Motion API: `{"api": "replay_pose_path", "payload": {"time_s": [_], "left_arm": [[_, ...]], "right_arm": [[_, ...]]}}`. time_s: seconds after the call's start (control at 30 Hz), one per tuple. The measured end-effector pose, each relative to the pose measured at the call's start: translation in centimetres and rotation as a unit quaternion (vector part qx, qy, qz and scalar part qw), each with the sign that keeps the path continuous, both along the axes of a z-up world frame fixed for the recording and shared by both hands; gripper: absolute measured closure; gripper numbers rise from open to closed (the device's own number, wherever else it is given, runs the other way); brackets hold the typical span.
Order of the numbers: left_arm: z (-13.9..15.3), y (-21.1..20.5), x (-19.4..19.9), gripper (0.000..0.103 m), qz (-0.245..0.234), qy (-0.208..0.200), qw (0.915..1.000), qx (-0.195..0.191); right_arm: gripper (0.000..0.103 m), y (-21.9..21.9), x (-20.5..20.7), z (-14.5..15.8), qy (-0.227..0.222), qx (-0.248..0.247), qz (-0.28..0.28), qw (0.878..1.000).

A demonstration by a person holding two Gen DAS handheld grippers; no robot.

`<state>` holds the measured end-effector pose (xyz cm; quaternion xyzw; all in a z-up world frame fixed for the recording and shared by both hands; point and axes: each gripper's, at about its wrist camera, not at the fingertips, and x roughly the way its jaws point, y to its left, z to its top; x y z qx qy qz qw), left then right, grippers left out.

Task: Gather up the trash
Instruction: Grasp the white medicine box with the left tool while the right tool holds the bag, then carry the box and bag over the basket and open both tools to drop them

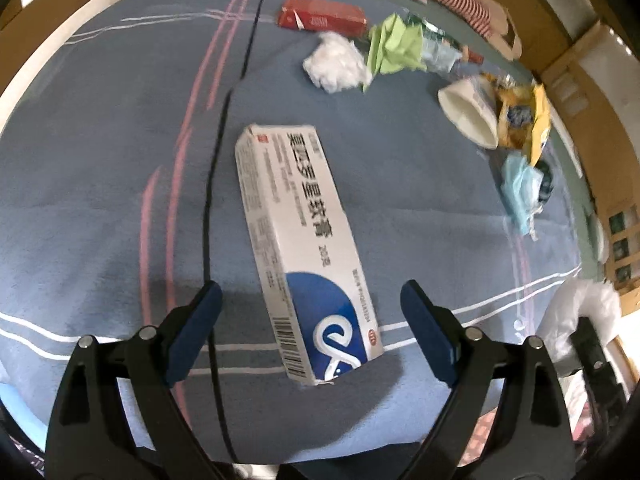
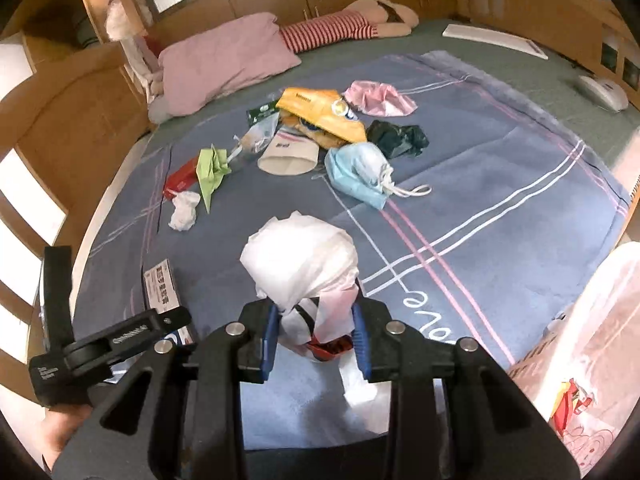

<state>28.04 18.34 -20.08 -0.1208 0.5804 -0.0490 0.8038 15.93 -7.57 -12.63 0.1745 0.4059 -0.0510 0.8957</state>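
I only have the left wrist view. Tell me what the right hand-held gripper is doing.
Observer: The right hand-held gripper is shut on a crumpled white paper wad.
Operator: Report any trash behind the yellow packet that I can't see.
Observer: A crumpled pink mask lies just past it, on the bedspread.

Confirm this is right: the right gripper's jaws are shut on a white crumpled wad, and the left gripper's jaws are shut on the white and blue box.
One part is wrong. The left gripper stands open over the white and blue box, not gripping it, as the left wrist view shows. The right gripper does hold the white crumpled wad.
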Motion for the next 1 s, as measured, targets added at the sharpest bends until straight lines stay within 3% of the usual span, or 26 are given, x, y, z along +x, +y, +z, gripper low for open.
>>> {"api": "replay_pose_path", "payload": {"time_s": [0.13, 0.2, 0.4, 0.57, 0.73, 0.77, 1.0], "left_arm": [[-0.1, -0.6, -0.2, 0.031, -0.010, -0.016, 0.9987, 0.047], [0.1, -0.4, -0.2, 0.046, -0.011, -0.021, 0.9987, 0.044], [0.5, 0.7, -0.2, 0.055, 0.009, -0.028, 0.9994, 0.019], [1.8, 1.4, -0.6, 0.055, 0.016, -0.056, 0.9983, 0.006], [3.8, 1.2, -1.4, 0.060, 0.010, -0.103, 0.9941, 0.033], [4.1, 1.1, -1.6, 0.066, 0.006, -0.111, 0.9930, 0.039], [5.3, 0.6, -2.1, 0.074, -0.018, -0.130, 0.9910, 0.024]], "right_arm": [[0.071, 0.4, 0.3, 0.1, 0.000, -0.005, 0.013, 1.000], [0.071, 0.6, 0.2, 0.2, 0.000, -0.008, 0.018, 1.000], [0.071, 0.6, 0.2, 0.0, 0.004, -0.004, 0.018, 1.000], [0.071, 0.8, 0.3, -0.2, 0.004, -0.002, 0.021, 1.000], [0.071, 0.7, 0.3, -0.2, 0.000, 0.014, 0.028, 1.000], [0.071, 0.5, 0.2, 0.0, -0.006, 0.020, 0.028, 0.999], [0.071, -4.5, -1.7, 5.8, -0.069, 0.030, -0.006, 0.997]]}}
